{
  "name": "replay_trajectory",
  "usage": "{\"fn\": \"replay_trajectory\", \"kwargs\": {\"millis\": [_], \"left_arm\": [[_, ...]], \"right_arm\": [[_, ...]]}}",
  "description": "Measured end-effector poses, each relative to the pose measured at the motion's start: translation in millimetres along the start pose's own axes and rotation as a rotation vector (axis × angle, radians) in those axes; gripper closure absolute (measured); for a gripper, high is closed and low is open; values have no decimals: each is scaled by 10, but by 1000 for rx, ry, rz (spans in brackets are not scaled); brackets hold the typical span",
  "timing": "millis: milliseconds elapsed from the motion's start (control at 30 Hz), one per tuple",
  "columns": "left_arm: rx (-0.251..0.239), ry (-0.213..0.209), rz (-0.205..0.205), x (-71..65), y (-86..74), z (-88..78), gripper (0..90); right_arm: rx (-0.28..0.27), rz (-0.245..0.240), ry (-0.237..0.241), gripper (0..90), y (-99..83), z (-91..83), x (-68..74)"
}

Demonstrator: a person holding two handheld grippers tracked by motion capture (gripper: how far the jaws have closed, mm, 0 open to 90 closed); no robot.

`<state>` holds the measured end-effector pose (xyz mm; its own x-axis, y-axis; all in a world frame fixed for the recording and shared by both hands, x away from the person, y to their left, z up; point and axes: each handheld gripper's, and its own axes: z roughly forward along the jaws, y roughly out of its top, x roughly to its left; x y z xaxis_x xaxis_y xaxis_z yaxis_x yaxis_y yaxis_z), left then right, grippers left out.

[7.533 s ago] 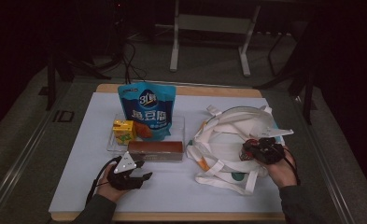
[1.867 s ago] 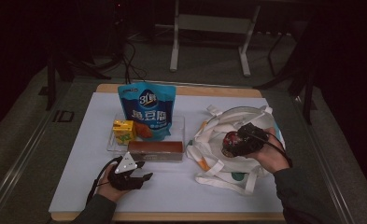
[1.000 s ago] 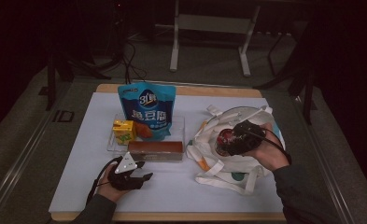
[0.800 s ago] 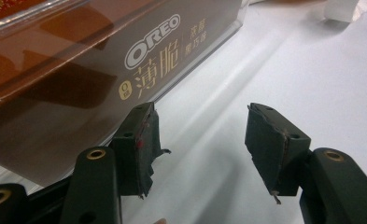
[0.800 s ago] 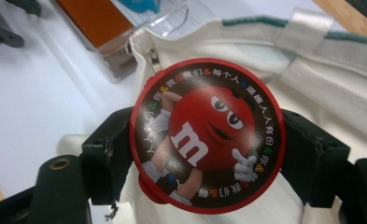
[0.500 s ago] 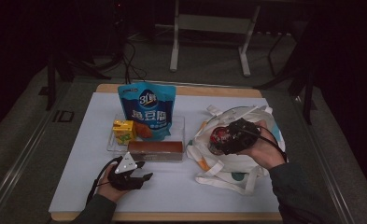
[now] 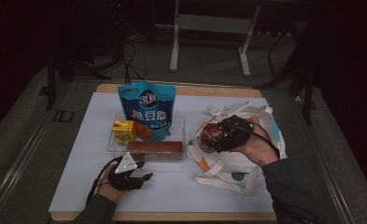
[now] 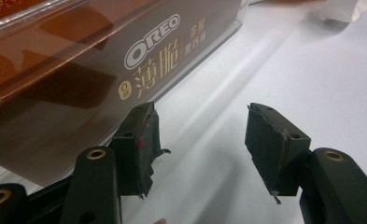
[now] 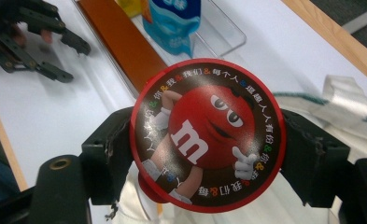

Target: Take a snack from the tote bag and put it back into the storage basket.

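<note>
Gripping the round M&M's tin (image 9: 207, 135) by its rim, the right gripper (image 9: 204, 154) has one pad on each side of the red lid, and holds it in the air above the white tote bag (image 7: 232, 161). The hold is only on the curved edge of a smooth disc, so a slight twist of the hand or a loosening squeeze could likely let it swivel between the pads and drop back into the bag. Beyond the fingertips lies the clear tray (image 9: 228, 28), with the brown Oreo box (image 9: 120, 44) along its near side and the blue snack pouch (image 9: 174, 21) and a yellow juice carton (image 7: 123, 131) inside; those leave little free room, and the tin could knock the pouch over if brought in low. The left gripper (image 8: 197, 135) rests on the white table cover (image 8: 312, 79) with its jaws apart and nothing between them, the Oreo box just ahead of its left pad.
</note>
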<state>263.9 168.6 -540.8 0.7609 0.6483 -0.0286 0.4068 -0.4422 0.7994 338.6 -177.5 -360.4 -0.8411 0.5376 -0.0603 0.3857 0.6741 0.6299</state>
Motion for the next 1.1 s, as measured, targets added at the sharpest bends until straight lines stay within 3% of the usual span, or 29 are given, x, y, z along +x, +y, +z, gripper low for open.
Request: {"fn": "replay_trajectory", "kwargs": {"millis": [500, 1100], "left_arm": [[0, -1, 0, 1, 0, -1, 437], [-1, -3, -1, 2, 0, -3, 437]], "right_arm": [[-30, -18, 23, 257, 233, 59, 46], [-46, 8, 23, 257, 432, 203, 6]]}}
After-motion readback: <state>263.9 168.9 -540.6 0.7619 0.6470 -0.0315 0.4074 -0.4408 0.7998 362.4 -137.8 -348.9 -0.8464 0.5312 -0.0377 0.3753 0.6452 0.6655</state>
